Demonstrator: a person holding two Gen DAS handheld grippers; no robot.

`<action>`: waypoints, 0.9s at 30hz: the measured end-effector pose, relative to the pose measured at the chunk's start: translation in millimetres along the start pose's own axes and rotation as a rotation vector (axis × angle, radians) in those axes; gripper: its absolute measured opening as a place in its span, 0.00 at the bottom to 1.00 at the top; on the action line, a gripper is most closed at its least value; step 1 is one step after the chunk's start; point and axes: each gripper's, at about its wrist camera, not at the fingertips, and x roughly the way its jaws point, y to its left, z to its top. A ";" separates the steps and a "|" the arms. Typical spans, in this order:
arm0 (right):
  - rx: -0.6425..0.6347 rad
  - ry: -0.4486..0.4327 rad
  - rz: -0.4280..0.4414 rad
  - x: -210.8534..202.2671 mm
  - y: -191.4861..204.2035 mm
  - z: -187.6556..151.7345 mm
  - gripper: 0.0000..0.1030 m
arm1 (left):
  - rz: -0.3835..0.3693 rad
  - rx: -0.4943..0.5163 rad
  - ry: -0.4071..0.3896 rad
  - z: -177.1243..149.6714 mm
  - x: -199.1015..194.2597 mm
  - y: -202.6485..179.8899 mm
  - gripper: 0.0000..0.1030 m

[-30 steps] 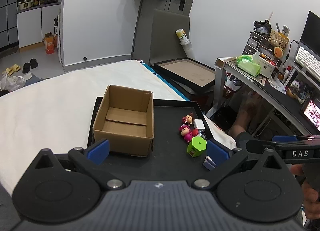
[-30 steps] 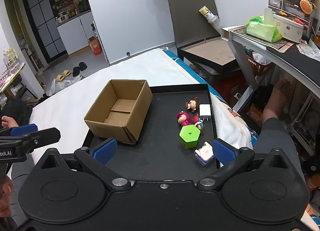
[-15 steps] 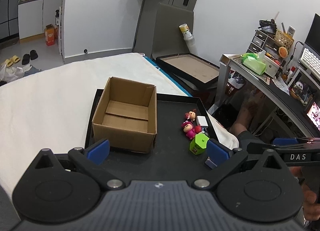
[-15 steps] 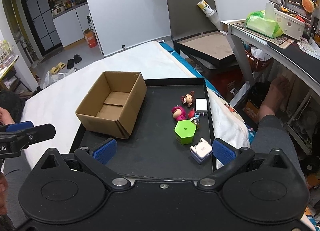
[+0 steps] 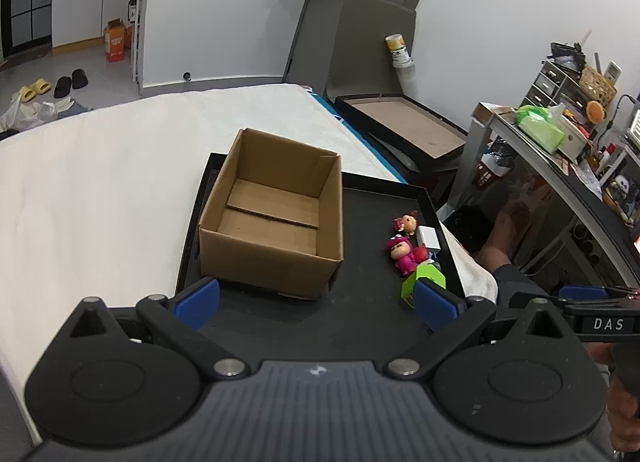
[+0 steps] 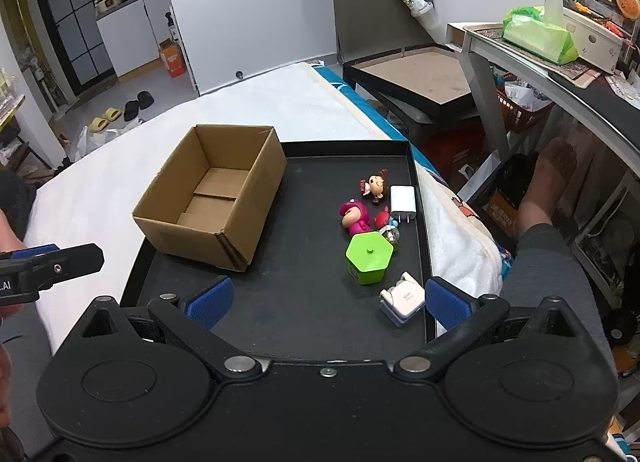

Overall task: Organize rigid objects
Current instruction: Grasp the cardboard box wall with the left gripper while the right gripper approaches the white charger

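I hold both the left gripper (image 5: pixel 316 304) and the right gripper (image 6: pixel 326 298) above the near edge of the black tray (image 6: pixel 296 314), jaws spread and empty. The cardboard box (image 6: pixel 212 198) sits empty on the tray's left; the toys cluster to the box's right, green hexagonal box (image 6: pixel 369 257) and white adapter (image 6: pixel 402 300) nearest me. They crowd the pink figurine (image 6: pixel 354 218), so reaching in could, I judge, knock neighbours over the tray's low rim.

In the left wrist view, the left claw's blue pad (image 5: pixel 434 304) hides the near side of the green hexagonal container (image 5: pixel 425 280) and the whole folding charger, the white plug (image 5: pixel 427 237) shows only partly behind the tray rim (image 5: pixel 444 246), and the desk clutter (image 5: pixel 576 102) is too small to name.
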 end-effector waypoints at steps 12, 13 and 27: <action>0.054 0.012 -0.041 20.6 -9.1 4.4 1.00 | 0.030 -0.050 0.007 9.0 25.6 26.8 0.99; 0.062 0.014 -0.043 22.3 -10.8 4.3 1.00 | 0.034 -0.051 0.006 9.9 27.5 28.6 0.99; 0.201 0.053 -0.051 48.8 -38.1 5.9 1.00 | 0.062 -0.090 -0.016 30.1 63.3 61.6 0.97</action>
